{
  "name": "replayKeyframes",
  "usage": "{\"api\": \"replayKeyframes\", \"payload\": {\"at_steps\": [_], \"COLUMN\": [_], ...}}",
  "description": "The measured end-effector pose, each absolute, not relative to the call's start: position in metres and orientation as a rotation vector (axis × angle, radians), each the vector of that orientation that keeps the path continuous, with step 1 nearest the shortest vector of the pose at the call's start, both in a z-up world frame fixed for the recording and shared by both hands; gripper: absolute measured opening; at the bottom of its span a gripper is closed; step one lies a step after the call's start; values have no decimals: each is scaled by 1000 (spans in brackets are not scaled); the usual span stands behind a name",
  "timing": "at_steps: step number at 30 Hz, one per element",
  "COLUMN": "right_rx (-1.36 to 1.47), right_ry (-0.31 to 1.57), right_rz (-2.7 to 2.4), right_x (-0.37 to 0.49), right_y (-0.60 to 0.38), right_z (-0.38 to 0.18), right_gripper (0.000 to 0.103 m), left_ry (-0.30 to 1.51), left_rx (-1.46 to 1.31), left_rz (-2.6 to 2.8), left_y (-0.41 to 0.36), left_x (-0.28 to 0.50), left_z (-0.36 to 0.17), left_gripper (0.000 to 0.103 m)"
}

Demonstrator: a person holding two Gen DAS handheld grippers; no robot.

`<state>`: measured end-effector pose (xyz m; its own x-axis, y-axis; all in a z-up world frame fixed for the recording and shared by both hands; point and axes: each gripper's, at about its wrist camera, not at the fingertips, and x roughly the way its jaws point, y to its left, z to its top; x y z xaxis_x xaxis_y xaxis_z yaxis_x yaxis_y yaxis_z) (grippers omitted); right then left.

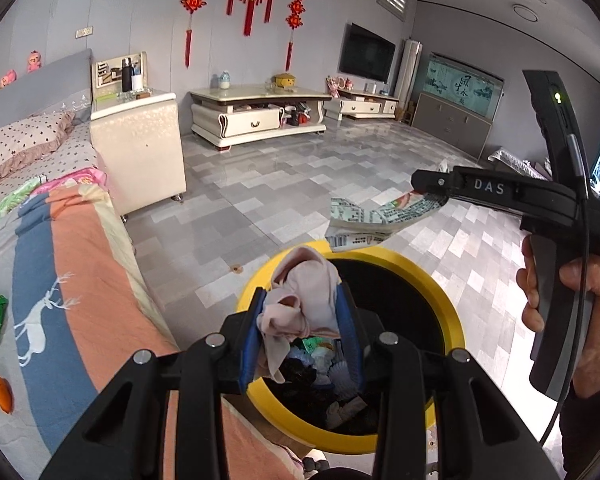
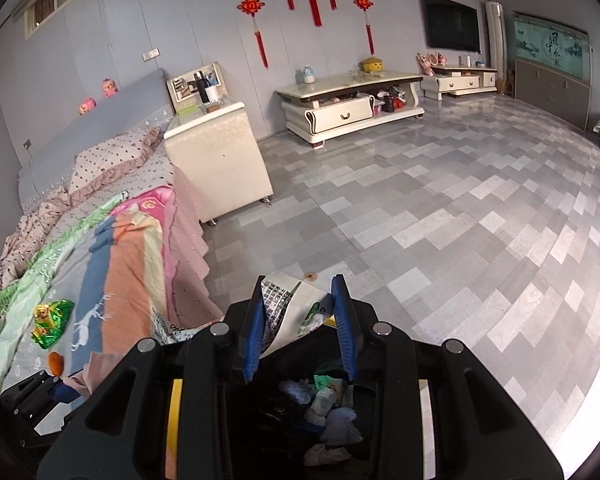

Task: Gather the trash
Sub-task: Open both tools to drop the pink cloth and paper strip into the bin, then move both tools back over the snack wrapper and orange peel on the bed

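Note:
A yellow-rimmed trash bin (image 1: 448,304) stands on the floor beside the bed, with several scraps inside. My left gripper (image 1: 302,312) is shut on a crumpled pink tissue (image 1: 304,292) and holds it over the bin's near rim. My right gripper (image 2: 300,316) is shut on a printed paper wrapper (image 2: 292,312) above the bin; in the left wrist view the right gripper (image 1: 424,186) holds the wrapper (image 1: 380,220) over the bin's far rim. A green foil wrapper (image 2: 52,322) and an orange scrap (image 2: 55,362) lie on the bedspread.
The bed (image 1: 60,240) runs along the left with a white bedside cabinet (image 1: 140,148) at its head. A low white TV stand (image 1: 260,114) stands by the far wall. Grey tiled floor (image 2: 460,220) spreads to the right. A small brown spot (image 1: 236,268) marks the floor near the bin.

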<state>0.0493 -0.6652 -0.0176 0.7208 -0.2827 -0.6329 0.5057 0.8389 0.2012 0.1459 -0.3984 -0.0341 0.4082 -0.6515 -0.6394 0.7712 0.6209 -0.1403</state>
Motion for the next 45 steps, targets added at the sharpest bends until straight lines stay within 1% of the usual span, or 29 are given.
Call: {"api": "replayKeyframes", "payload": {"at_steps": [7, 13, 16, 19, 20, 21, 25, 26, 28, 30, 34, 36, 37, 40, 45], "right_rx": [374, 385, 388, 392, 395, 398, 417, 420, 424, 428, 434, 430, 427, 412, 386], "right_ry": [666, 667, 665, 661, 658, 655, 647, 645, 639, 629, 601, 584, 573, 551, 535], "right_rz": [-464, -465, -467, -474, -478, -483, -502, -502, -500, -494, -456, -431, -419, -379, -300], "right_x": [56, 56, 53, 51, 50, 48, 42, 40, 38, 36, 33, 34, 35, 41, 58], "right_y": [-672, -674, -675, -675, -675, -676, -677, -677, -675, -672, -662, -653, -648, -629, -593], "right_z": [-42, -46, -46, -44, -43, -42, -39, -37, -34, -30, -20, -14, -11, -1, 14], "right_gripper": [31, 32, 37, 44, 46, 47, 51, 53, 55, 55, 58, 61, 64, 66, 72], "left_ry": [763, 769, 769, 764, 759, 754, 739, 734, 726, 716, 687, 666, 660, 649, 632], "left_rx": [198, 206, 197, 194, 193, 188, 173, 170, 159, 147, 137, 135, 129, 112, 88], "left_rz": [-928, -928, -929, -924, -921, -915, -905, -902, -894, -880, -840, -807, -791, -737, -632], "left_y": [-414, -418, -416, -413, -411, -408, -399, -397, -391, -384, -366, -352, -344, -319, -266], "left_x": [148, 148, 148, 148, 148, 148, 149, 149, 149, 151, 154, 158, 161, 171, 194], "left_z": [-52, -54, -51, -49, -49, -47, -42, -41, -38, -34, -25, -19, -17, -12, -3], "left_gripper": [34, 36, 38, 43, 47, 53, 62, 68, 71, 77, 81, 84, 84, 85, 87]}}
